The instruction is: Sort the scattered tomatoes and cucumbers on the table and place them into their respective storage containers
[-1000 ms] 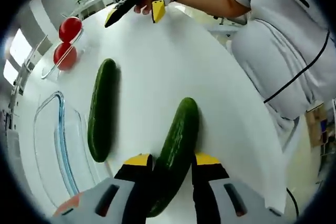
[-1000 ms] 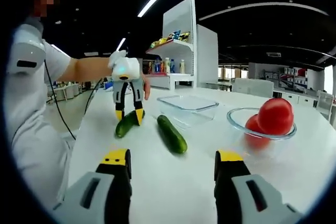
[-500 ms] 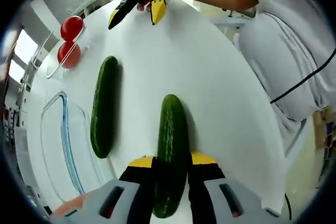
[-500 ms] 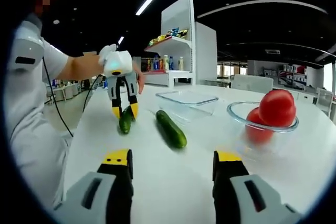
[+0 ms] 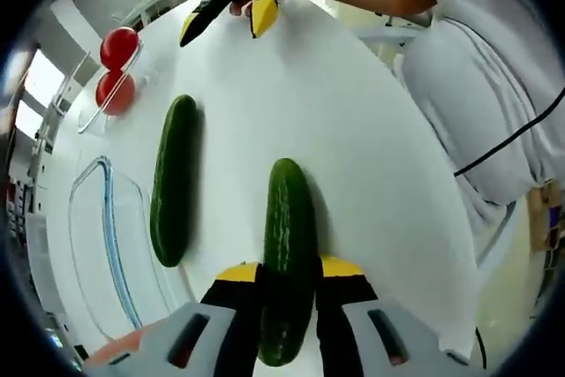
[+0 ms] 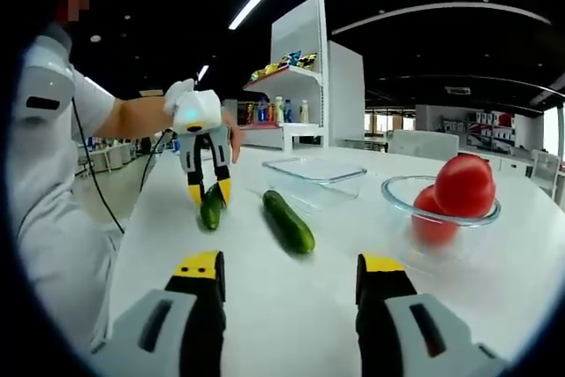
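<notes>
Near the bench's person-side edge, left gripper [image 5: 287,273] fingers narrow on one cucumber [image 5: 285,253]; right gripper [image 6: 290,273] fingers wide, empty. Risk: rolling off that edge through loose off-centre grip before reaching rectangular glass container [image 5: 104,245].

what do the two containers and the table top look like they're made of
Rectangular container: looks like clear glass, maybe clear plastic; you see the table through its walls and the rim catches light. Round bowl: the same clear material, the tomatoes showing through its side. Table: smooth matte white, probably laminate or painted board; hard to tell.
</notes>
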Demonstrator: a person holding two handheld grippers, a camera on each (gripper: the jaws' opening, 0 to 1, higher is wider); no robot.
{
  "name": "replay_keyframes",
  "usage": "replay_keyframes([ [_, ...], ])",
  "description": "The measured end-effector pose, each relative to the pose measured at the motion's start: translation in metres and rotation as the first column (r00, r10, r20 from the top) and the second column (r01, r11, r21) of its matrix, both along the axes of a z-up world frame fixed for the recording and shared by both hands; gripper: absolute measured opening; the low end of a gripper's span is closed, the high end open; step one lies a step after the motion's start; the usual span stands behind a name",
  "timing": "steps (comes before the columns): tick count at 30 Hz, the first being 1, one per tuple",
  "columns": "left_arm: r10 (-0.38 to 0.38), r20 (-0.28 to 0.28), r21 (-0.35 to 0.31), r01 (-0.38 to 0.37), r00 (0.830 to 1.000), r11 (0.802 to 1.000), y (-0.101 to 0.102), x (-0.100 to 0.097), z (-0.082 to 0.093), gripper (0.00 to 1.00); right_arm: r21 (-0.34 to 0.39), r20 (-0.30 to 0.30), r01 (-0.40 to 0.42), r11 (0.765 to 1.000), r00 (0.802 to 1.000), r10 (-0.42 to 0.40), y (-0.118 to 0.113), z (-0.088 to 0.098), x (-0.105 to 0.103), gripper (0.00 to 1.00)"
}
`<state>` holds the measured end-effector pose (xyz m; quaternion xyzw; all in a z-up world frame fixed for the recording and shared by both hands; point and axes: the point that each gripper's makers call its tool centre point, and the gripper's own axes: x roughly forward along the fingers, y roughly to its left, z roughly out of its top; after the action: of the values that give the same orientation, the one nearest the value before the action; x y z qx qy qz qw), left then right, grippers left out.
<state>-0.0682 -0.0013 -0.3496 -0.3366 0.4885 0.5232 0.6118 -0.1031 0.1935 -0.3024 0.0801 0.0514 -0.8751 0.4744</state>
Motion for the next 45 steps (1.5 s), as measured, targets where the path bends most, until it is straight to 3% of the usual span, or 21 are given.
replay_keyframes([
  [4, 0.016, 0.004, 0.018, -0.016, 1.0, 1.0, 0.002, -0.001, 0.006, 0.22, 0.003, 0.0, 0.002, 1.0, 1.0, -0.002, 0.0, -0.002, 0.001, 0.58],
  [13, 0.031, -0.076, 0.01, -0.03, 0.997, 0.999, -0.004, -0.019, 0.033, 0.22, 0.0, 0.005, -0.001, 1.0, 1.0, 0.001, -0.003, -0.004, 0.004, 0.58],
  [22, 0.099, -0.131, 0.082, -0.088, 0.986, 0.993, -0.003, -0.053, 0.076, 0.22, -0.012, -0.008, 0.005, 1.0, 1.0, -0.005, 0.0, 0.005, 0.007, 0.58],
  [28, 0.183, -0.177, 0.133, -0.16, 0.967, 0.978, 0.0, -0.097, 0.11, 0.22, -0.008, -0.012, 0.002, 1.0, 1.0, -0.002, 0.0, 0.007, 0.01, 0.58],
  [34, 0.204, -0.184, 0.13, -0.182, 0.962, 0.975, 0.01, -0.12, 0.114, 0.22, -0.016, -0.008, 0.005, 1.0, 1.0, -0.006, 0.0, 0.004, 0.011, 0.58],
  [36, 0.24, -0.168, 0.156, -0.214, 0.956, 0.964, 0.014, -0.133, 0.116, 0.22, -0.013, -0.002, 0.006, 1.0, 1.0, -0.006, -0.001, 0.001, 0.011, 0.58],
  [39, 0.255, -0.152, 0.139, -0.235, 0.955, 0.962, 0.014, -0.146, 0.108, 0.22, -0.016, -0.002, 0.006, 1.0, 1.0, -0.006, -0.005, 0.004, 0.011, 0.57],
  [42, 0.256, -0.189, 0.098, -0.241, 0.948, 0.965, 0.01, -0.162, 0.098, 0.22, -0.01, -0.018, -0.016, 1.0, 1.0, 0.016, -0.01, 0.009, 0.015, 0.56],
  [45, 0.297, -0.184, 0.109, -0.28, 0.937, 0.954, 0.011, -0.175, 0.094, 0.22, 0.02, -0.027, -0.035, 0.999, 0.999, 0.035, -0.013, 0.01, 0.019, 0.56],
])
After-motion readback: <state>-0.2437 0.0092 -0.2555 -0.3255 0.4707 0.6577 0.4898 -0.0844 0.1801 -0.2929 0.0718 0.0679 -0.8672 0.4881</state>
